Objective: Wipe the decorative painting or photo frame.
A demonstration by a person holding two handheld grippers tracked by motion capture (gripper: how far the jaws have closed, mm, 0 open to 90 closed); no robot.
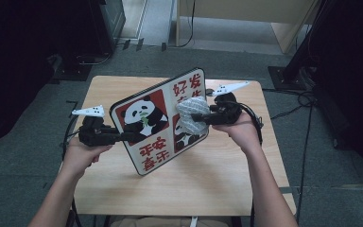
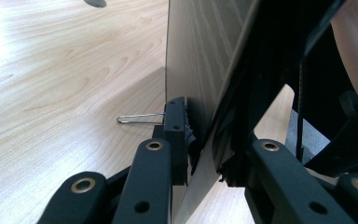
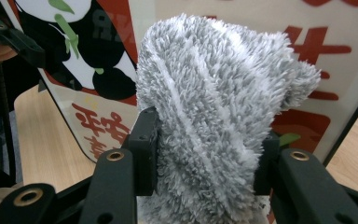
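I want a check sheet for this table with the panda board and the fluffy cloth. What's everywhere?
Surface: light wooden table, mostly bare.
Job's things: panda board with red characters, held tilted on edge above the table; grey fluffy cloth against its printed face.
Clutter: a thin wire clip lies on the table by the board's edge.
Grippers: left gripper is shut on the board's edge; right gripper is shut on the cloth.
Cables: black cables trail across the floor at the right; one runs from the right gripper.
Surroundings: grey carpet floor, dark equipment at both sides, pale wooden furniture behind.
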